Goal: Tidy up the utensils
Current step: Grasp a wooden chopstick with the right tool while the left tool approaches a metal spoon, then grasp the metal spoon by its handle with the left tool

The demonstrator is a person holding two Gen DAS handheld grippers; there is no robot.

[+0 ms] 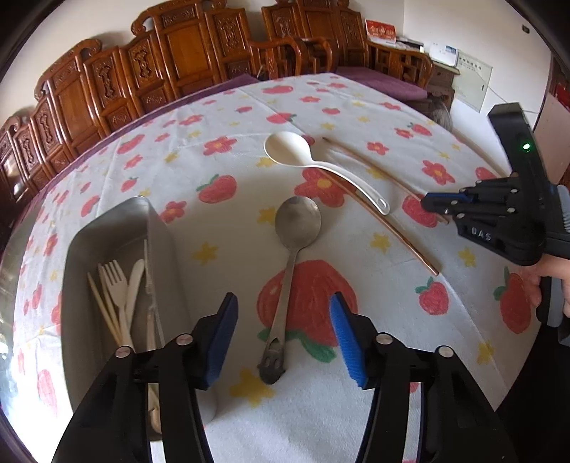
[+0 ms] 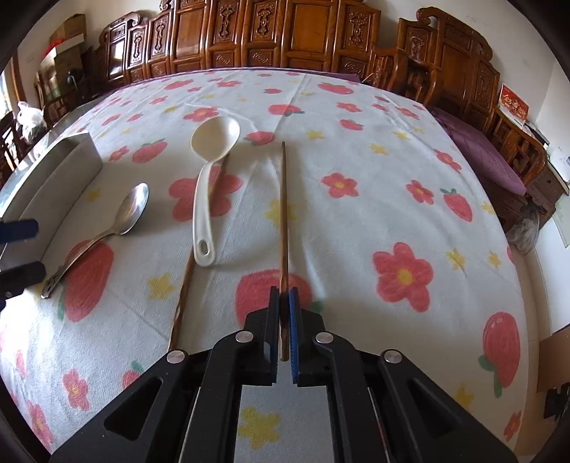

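While a white tablecloth (image 2: 374,149) printed with red flowers, strawberries and yellow stars covers the whole table, a row of carved wooden chairs (image 2: 285,32) stands along its far edge. On the left side of the cloth sits a rectangular metal tray (image 1: 162,235), and inside it lie a pale plastic fork (image 1: 115,281), a pale plastic knife (image 1: 134,285), a thin wooden stick and a clear utensil that is hard to make out. Just beside the tray lies a dull steel spoon (image 1: 297,222), bowl pointing away, its handle ending in a pierced tip. Beyond it rests a cream plastic ladle (image 2: 213,139) with a deep round bowl and a slot at the handle's end; its handle crosses over one long reddish-brown chopstick (image 1: 392,228) lying on the cloth. The left gripper (image 1: 283,336) hovers above the steel spoon's handle with its blue-padded jaws spread wide, holding nothing. The right gripper (image 2: 284,310) has its jaws pressed together on the near end of the second chopstick (image 2: 283,213), a slim brown rod pointing straight away from it
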